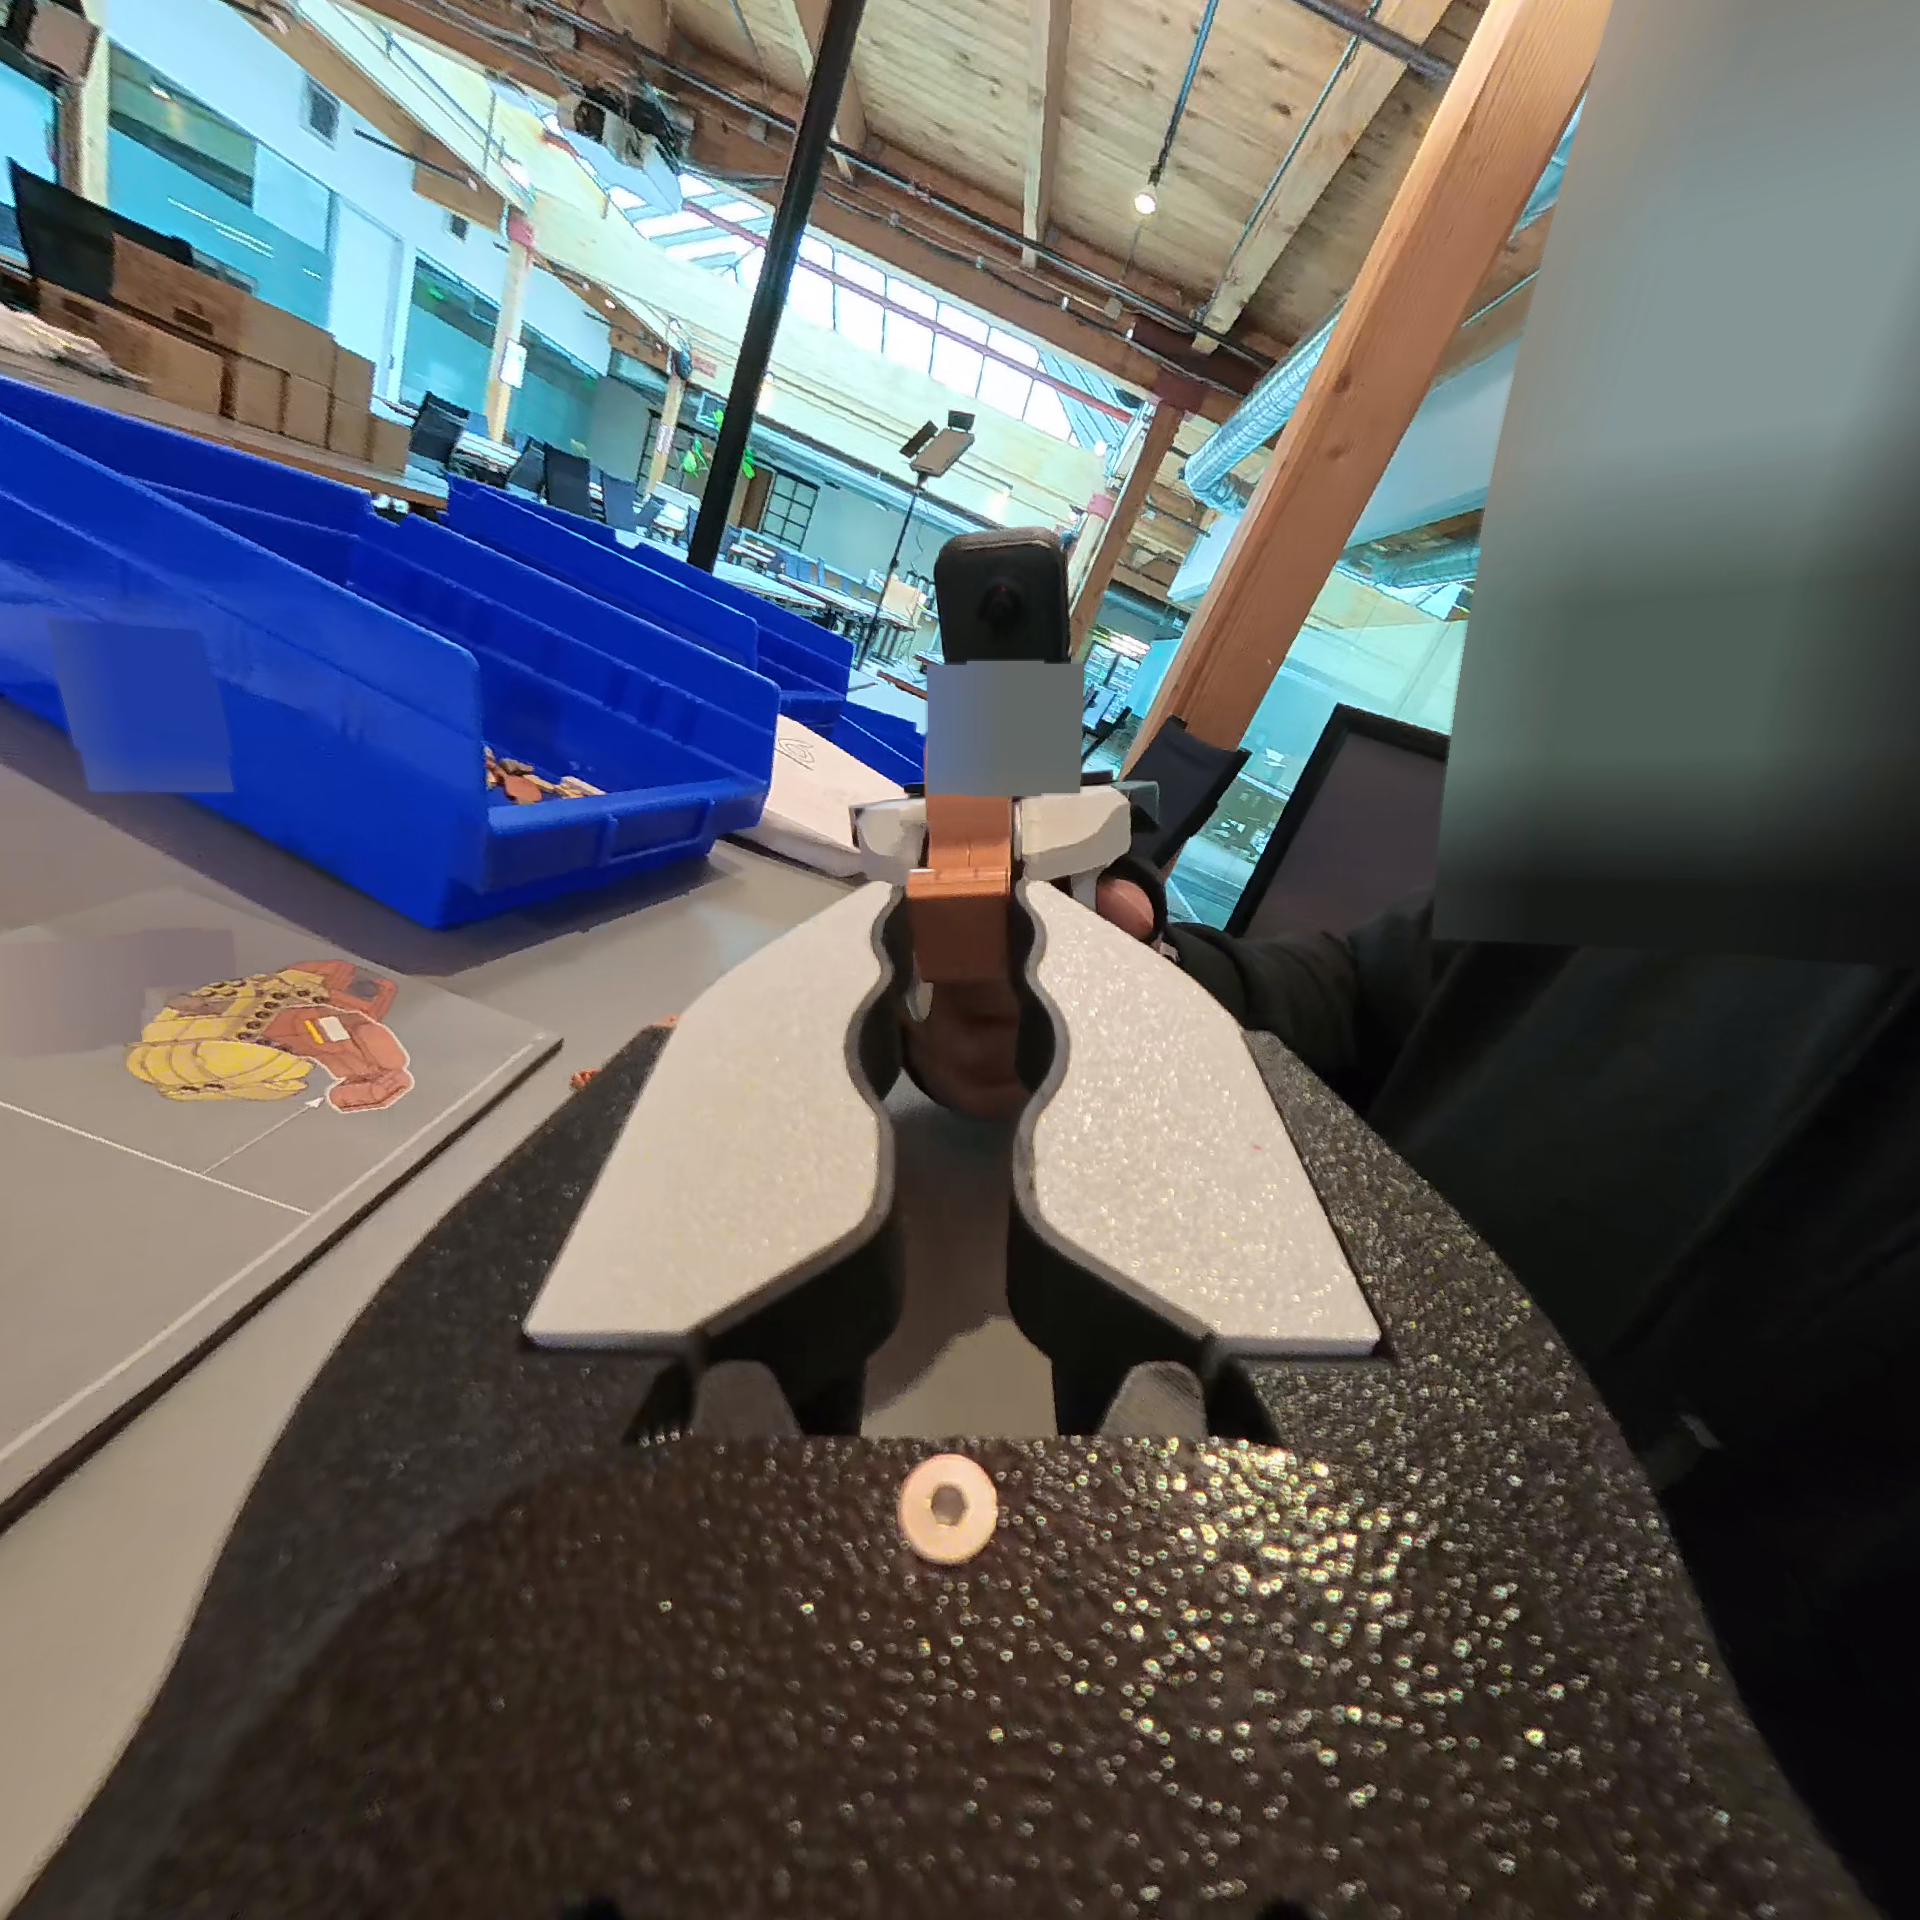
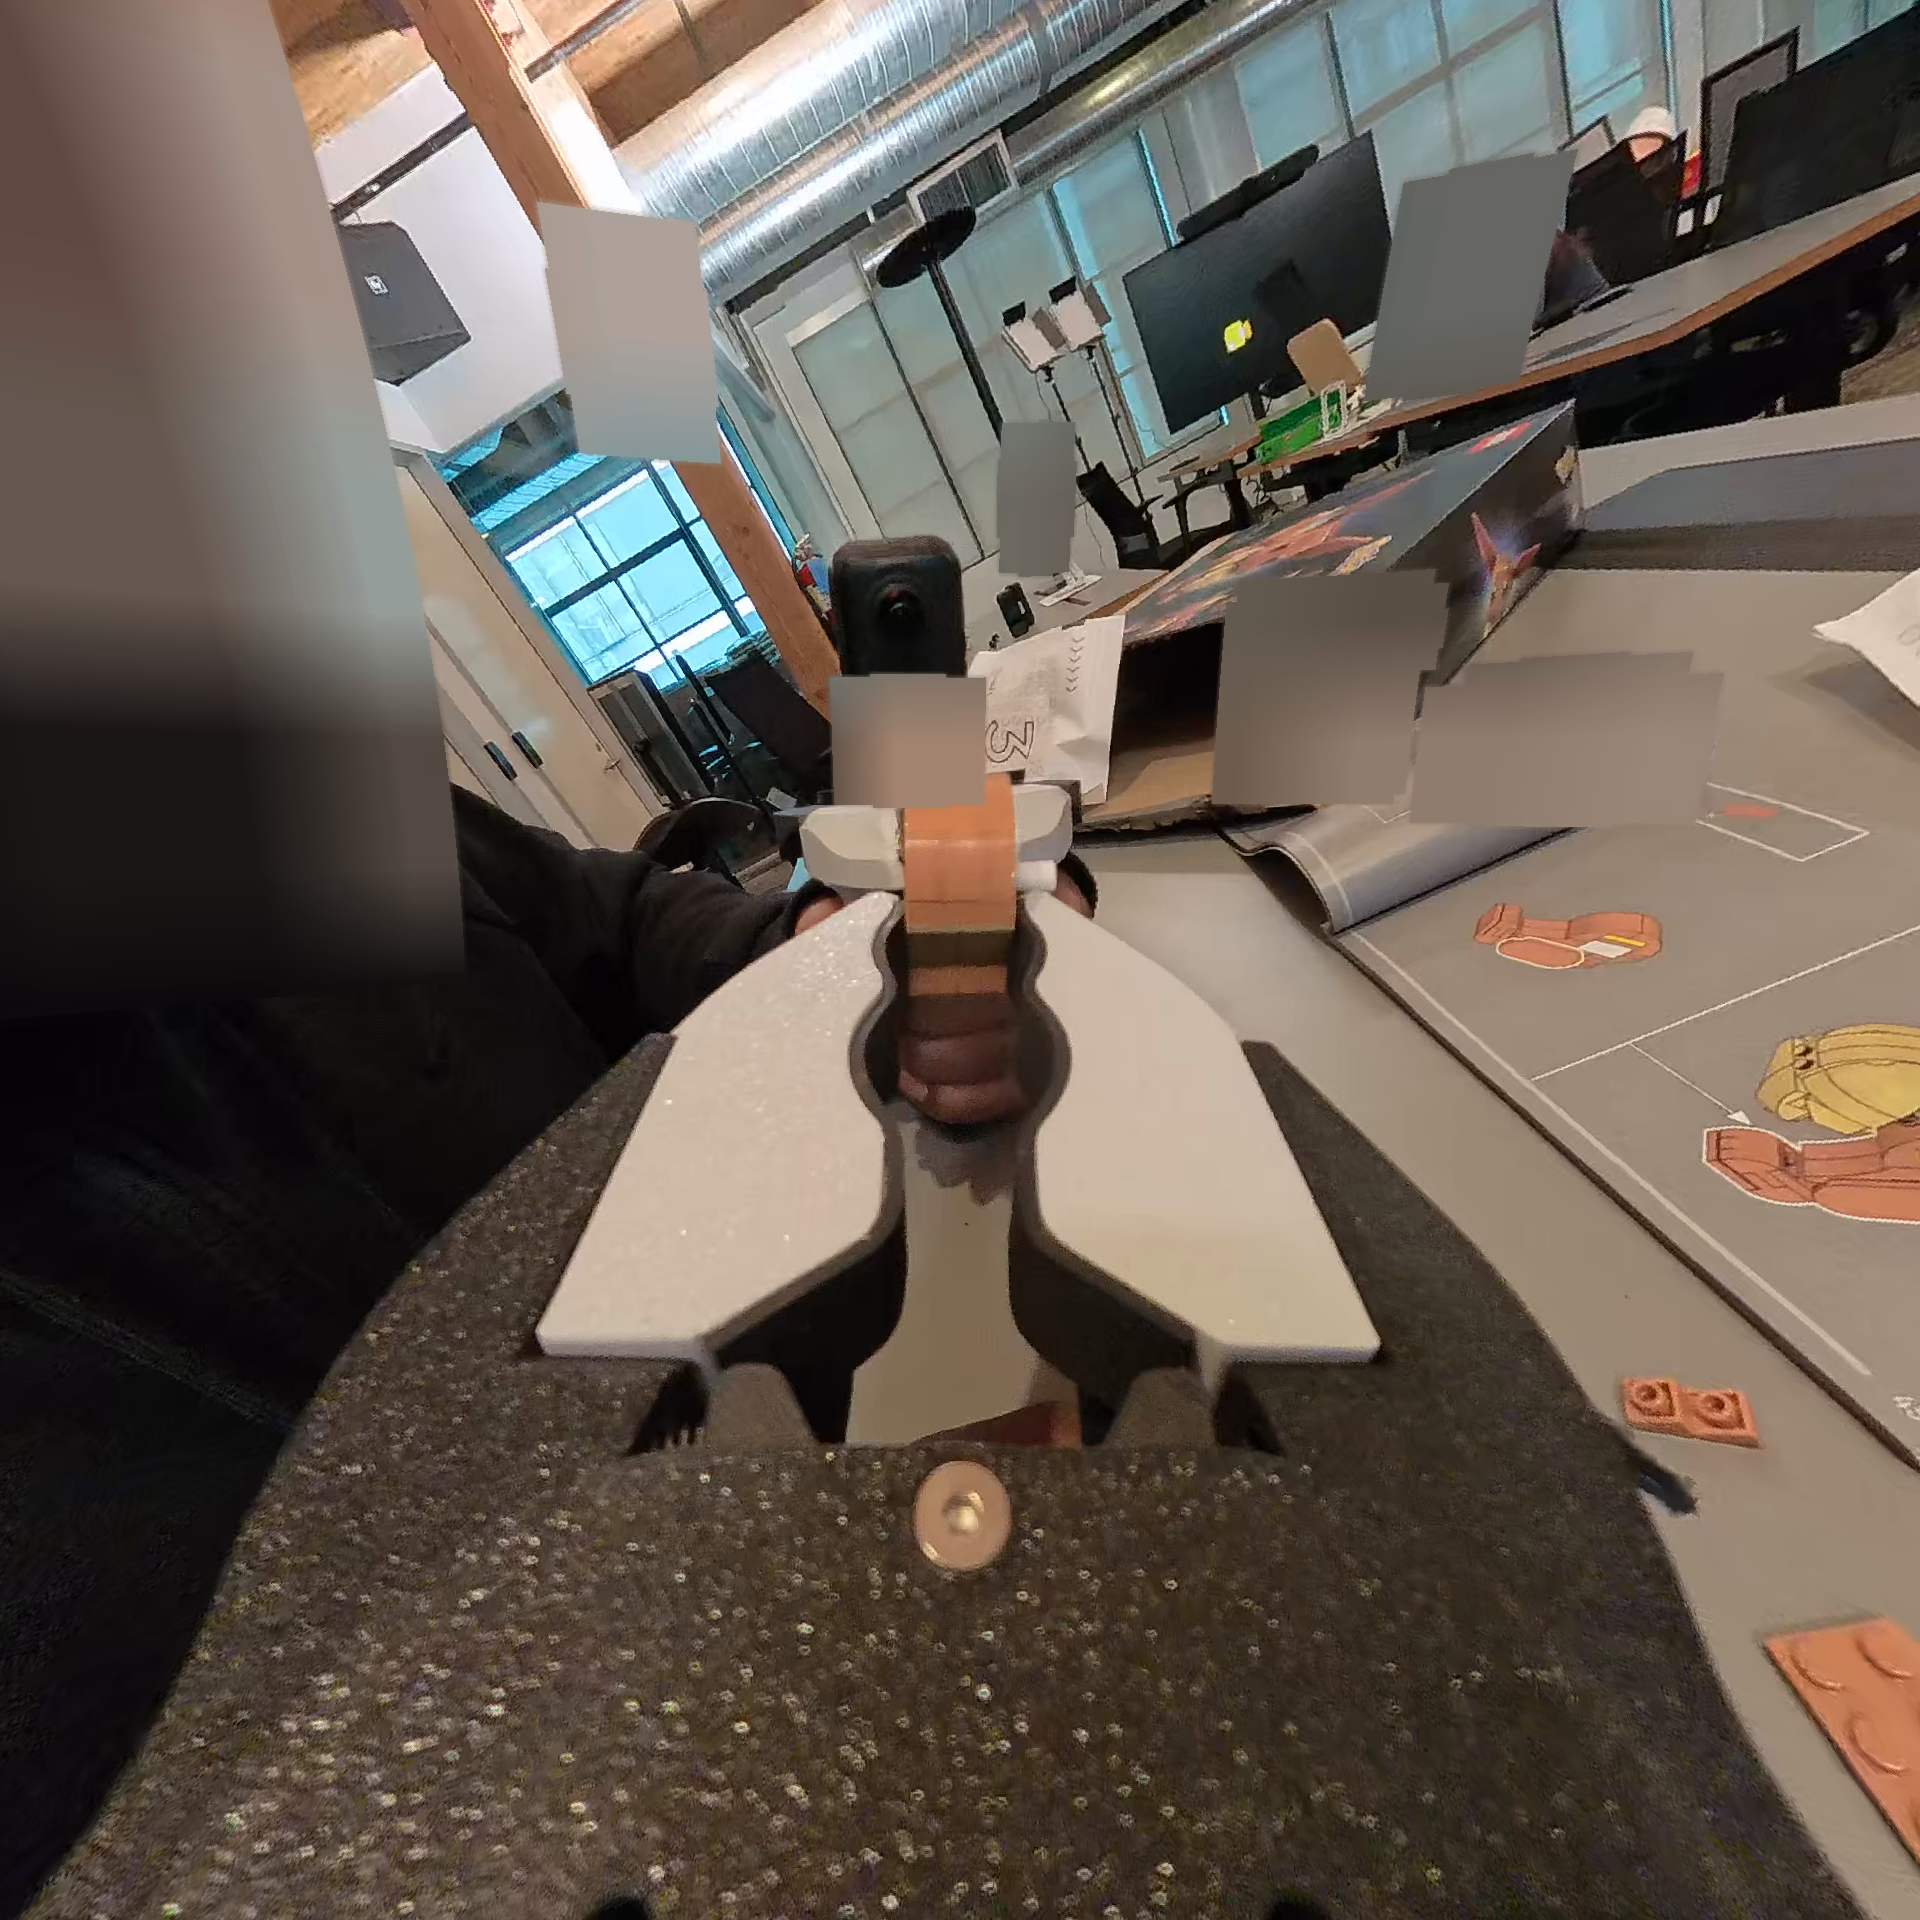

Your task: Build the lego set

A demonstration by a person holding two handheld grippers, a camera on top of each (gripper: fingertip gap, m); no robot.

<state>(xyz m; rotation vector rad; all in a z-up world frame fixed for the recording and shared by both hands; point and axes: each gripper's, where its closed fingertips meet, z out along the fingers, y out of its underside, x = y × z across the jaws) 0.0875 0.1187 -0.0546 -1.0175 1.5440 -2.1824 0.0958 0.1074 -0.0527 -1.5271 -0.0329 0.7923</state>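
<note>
Brown brick assembly (image 1: 961, 914) sits clamped between both grippers, held up off the grey table (image 1: 644, 935) in the gap where the two sets of tips meet head-on. Left gripper (image 1: 961, 940) is closed to a narrow gap on one end, pads pressing the flat brown sides. Right gripper (image 2: 961, 935) is closed just as narrowly on the other end (image 2: 958, 883), pads against the stacked plates. Each gripper shows in the other's view straight ahead, tips nearly touching.

Judgement: for a clean hold, keep both sets of jaws square to the flat faces and the two grippers in line; any twist would likely pry plates apart. Grip looks firm, not slack.

Beside the right gripper, to its right on the table: a small brown two-stud plate (image 2: 1691, 1411) and a larger brown plate (image 2: 1860, 1735) nearer the camera, instruction booklet (image 2: 1621, 997) beyond them. Left of the left gripper: instruction sheet (image 1: 260, 1039), and further ahead a blue bin (image 1: 582, 831) with brown pieces inside.
</note>
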